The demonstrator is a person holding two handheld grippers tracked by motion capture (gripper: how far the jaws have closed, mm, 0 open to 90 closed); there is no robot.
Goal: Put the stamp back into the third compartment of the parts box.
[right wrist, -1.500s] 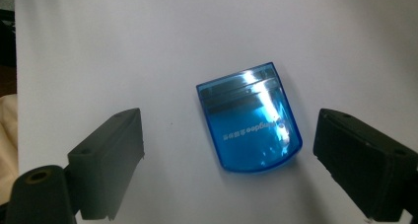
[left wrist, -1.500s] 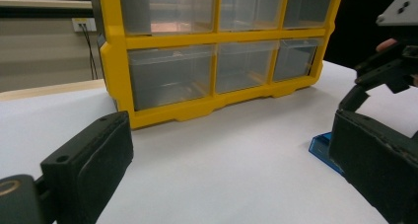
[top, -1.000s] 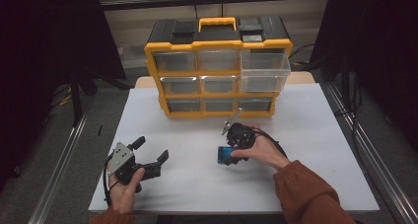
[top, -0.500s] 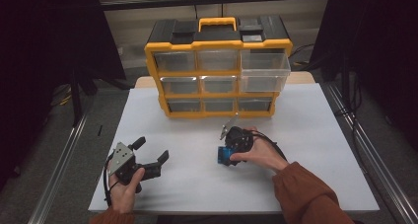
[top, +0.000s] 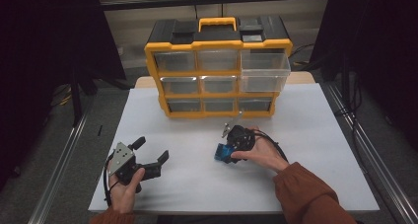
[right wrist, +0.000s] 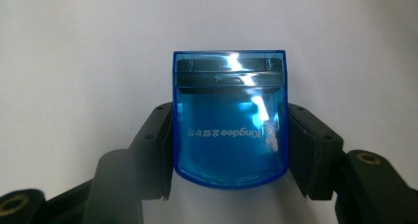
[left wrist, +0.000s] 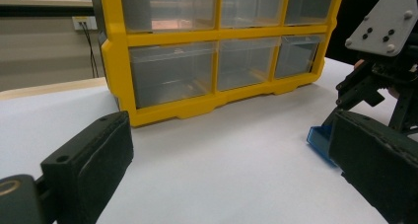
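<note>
A: Status of the near side of the table (top: pixel 305 135)?

B: The left gripper (top: pixel 150 155) rests at the near left, held low in the person's left hand, jaws spread wide with nothing between them. In the left gripper view the two black pads stand well apart over bare white surface.

A: And the right gripper (top: pixel 223 154)?

B: Near centre, right of the left gripper and well apart from it. Its jaws have just been closing and now clamp the blue plastic box (right wrist: pixel 229 120), one pad on each side wall. In the right gripper view the box sits squarely between the pads, its hinged or lidded end pointing away from the gripper, its printed face up. The box lies on the table.

A: Which way does the box lie from each gripper?

B: It is inside the right gripper's jaws, so the right hand is the nearer one. From the left gripper it lies to the right, its corner visible past that gripper's far jaw (left wrist: pixel 319 137).

A: What stands beyond?

B: The yellow drawer cabinet (top: pixel 217 71) at the far centre. Its upper right drawer (top: pixel 263 71) is pulled out. Judgement: that open drawer, beyond and slightly right of the box, is the likely destination; the lift should clear the drawer's front wall.
</note>
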